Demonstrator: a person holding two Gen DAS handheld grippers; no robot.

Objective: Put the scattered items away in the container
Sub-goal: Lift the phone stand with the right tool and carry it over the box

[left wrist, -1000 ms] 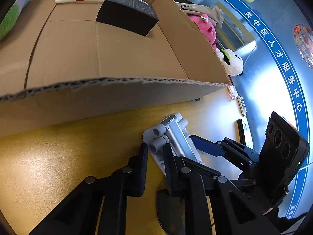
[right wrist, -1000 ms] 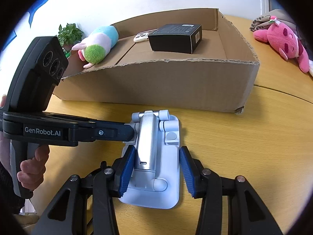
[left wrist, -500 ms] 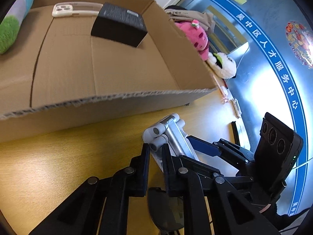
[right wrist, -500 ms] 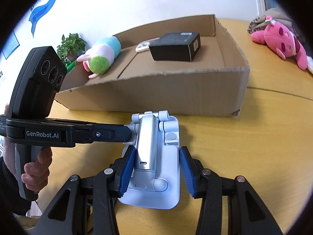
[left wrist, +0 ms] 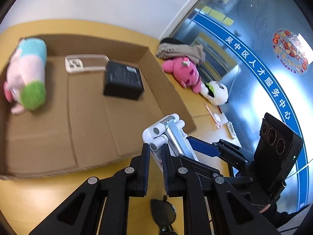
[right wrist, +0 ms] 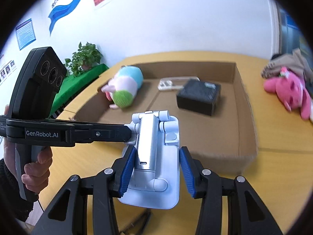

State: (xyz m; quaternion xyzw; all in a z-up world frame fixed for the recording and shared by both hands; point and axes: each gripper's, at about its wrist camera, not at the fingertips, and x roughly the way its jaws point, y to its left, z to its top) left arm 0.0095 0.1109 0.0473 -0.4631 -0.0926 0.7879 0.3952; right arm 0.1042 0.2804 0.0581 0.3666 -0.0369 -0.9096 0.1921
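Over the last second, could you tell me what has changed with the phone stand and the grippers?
Both grippers have lifted the phone stand off the table, toward the cardboard box. The left gripper stays clamped on its hinge end; the right gripper still brackets its base. The box's contents are unchanged.

Left gripper [left wrist: 155,156] jaws clamp the white stand [left wrist: 168,135] beside the cardboard box [left wrist: 88,117].

On the side of the left gripper [right wrist: 129,135], as my right wrist camera saw it, I read "GenRobot.AI" in white on the black body. Through my left wrist camera, the blue band [left wrist: 260,72] on the glass wall carried white Chinese characters, "吴中区人才服务中心", and the round red sticker [left wrist: 289,54] beside it read "HAPPY"; the printing on the black box [left wrist: 123,78] was too blurred for me to read.
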